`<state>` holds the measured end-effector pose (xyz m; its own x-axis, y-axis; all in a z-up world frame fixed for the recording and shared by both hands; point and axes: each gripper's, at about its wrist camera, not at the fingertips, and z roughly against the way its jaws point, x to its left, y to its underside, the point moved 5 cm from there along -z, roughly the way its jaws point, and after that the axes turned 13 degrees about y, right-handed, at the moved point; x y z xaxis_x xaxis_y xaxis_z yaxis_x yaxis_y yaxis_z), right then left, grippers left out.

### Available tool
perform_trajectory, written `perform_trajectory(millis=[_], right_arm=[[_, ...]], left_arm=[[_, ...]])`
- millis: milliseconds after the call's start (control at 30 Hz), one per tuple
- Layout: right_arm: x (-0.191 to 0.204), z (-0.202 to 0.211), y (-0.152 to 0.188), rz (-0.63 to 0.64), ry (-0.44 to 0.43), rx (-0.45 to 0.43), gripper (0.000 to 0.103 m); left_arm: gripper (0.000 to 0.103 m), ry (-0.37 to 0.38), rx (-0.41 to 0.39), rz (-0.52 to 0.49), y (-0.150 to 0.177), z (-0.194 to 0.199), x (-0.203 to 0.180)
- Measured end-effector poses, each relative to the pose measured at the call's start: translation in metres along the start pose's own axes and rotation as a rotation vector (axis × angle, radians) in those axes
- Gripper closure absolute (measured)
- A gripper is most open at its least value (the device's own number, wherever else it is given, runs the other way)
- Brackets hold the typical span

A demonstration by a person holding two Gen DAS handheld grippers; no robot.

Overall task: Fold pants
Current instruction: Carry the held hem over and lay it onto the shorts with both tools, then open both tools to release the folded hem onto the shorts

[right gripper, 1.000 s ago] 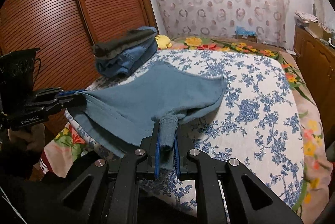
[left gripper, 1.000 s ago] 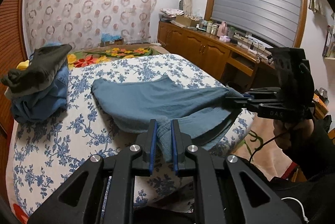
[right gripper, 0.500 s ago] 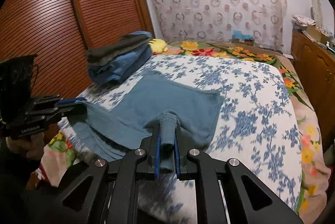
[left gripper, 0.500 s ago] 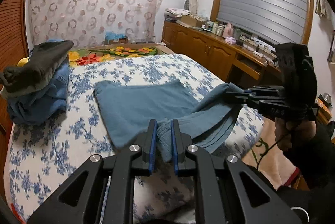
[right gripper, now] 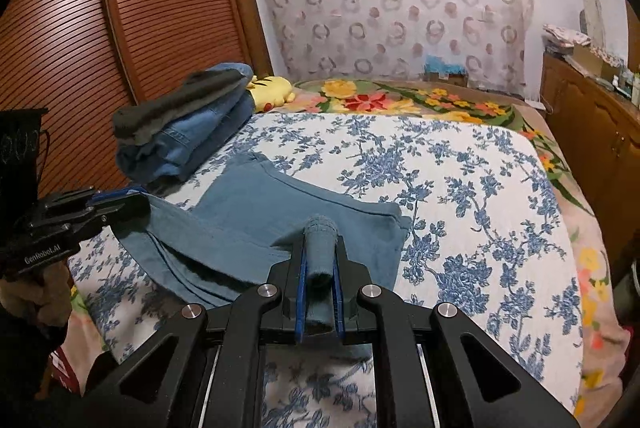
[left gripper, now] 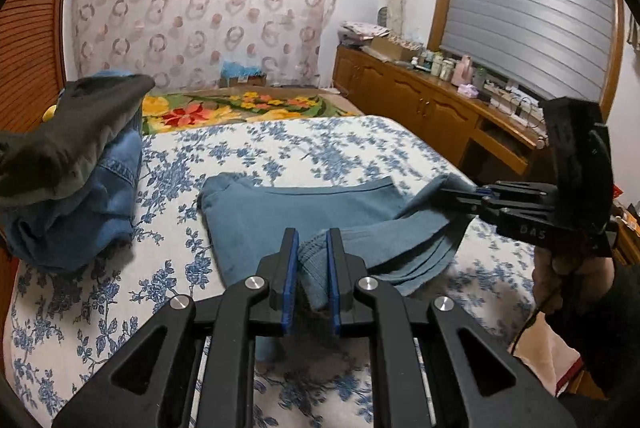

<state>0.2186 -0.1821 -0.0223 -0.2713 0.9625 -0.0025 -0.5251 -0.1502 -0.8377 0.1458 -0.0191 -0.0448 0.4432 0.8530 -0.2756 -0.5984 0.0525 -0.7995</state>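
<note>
Window blind (left gripper: 528, 12) left view, wardrobe (right gripper: 100, 40) right

The pants (left gripper: 304, 212) lie flat on the bed (left gripper: 328, 144) near its front edge, their near end raised and doubled over the part that lies flat. A stack of folded clothes (right gripper: 180, 136) sits at the bed's left edge, behind the pants, with a plush toy (right gripper: 270, 90) just behind it. A cabinet (left gripper: 420, 112) stands along the bed's right side.
</note>
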Motion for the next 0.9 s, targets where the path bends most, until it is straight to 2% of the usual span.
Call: perform_trajectory(millis=[233, 300, 400, 467, 500, 667, 900], right_arm=[[0.001, -0.02, -0.006, -0.004, 0.007, 0.005, 0.093], [0.003, -0.025, -0.005, 0.002, 0.013, 0.012, 0.093], [0.004, -0.03, -0.003, 0.005, 0.019, 0.021, 0.093], [0.003, -0.031, -0.003, 0.001, 0.019, 0.024, 0.093], [0.002, -0.03, -0.003, -0.002, 0.017, 0.024, 0.093], [0.001, -0.03, -0.008, -0.011, 0.02, 0.009, 0.093], [0.004, -0.033, -0.008, 0.008, 0.039, 0.011, 0.09]], left_arm=[[0.089, -0.031, 0.01, -0.018, -0.004, -0.009, 0.009], [0.086, -0.047, 0.015, -0.036, -0.003, -0.011, 0.009], [0.075, -0.048, 0.006, -0.042, 0.001, -0.008, 0.01], [0.057, -0.042, 0.005, -0.041, 0.002, -0.007, 0.011], [0.056, -0.039, 0.002, -0.039, 0.003, -0.006, 0.012], [0.052, -0.03, 0.055, -0.008, 0.012, -0.01, 0.019], [0.052, -0.033, 0.067, 0.0, 0.027, 0.0, 0.017]])
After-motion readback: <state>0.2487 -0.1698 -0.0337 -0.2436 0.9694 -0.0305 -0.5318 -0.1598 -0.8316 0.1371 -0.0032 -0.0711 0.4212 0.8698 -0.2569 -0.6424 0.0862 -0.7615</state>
